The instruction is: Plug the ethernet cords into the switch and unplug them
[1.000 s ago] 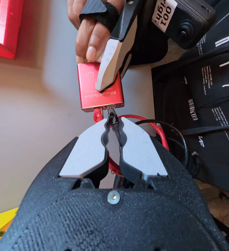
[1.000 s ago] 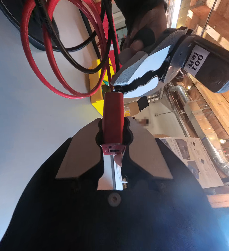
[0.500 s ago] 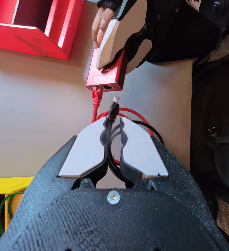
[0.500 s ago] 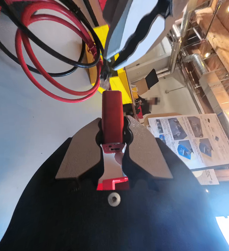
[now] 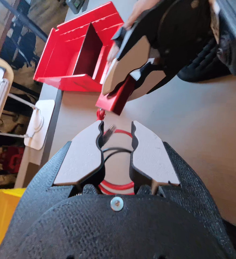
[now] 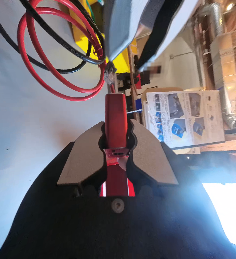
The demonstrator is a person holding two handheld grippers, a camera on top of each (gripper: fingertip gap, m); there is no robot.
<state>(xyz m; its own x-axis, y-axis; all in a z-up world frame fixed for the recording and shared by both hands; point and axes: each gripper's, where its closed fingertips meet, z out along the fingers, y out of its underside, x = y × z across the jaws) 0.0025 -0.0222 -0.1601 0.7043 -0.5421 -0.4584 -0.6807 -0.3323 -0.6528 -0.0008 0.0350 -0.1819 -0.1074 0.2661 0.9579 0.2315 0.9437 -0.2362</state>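
Our right gripper (image 6: 116,134) is clamped on the red switch (image 6: 115,120), holding it lifted off the bench (image 5: 184,126) with its port end pointing away from us. Our left gripper (image 5: 117,124) has its fingers spread apart with nothing pinched between them; the black cord (image 6: 66,42) hangs loose, its clear plug (image 6: 109,73) dangling just beside the left finger and a little short of the switch, not seated in any port. The red cord (image 6: 55,72) appears plugged in: in the left wrist view its boot (image 5: 100,114) runs straight into the face of the switch.

We judge the black cord's unplugging done and the red cord's unplugging left to do; whether any plugging round remains we cannot tell from here.

For room, the open bench to our right of the switch is bare and wide. To the far side sits a red box (image 5: 78,56) close to the switch, and the bench edge (image 5: 54,126) drops away on the left, with a yellow bin (image 5: 3,207) near our left gripper. Both cords lie in loops directly beneath the left gripper, so we think any reach for the red boot risks snagging the black loop or the dangling plug
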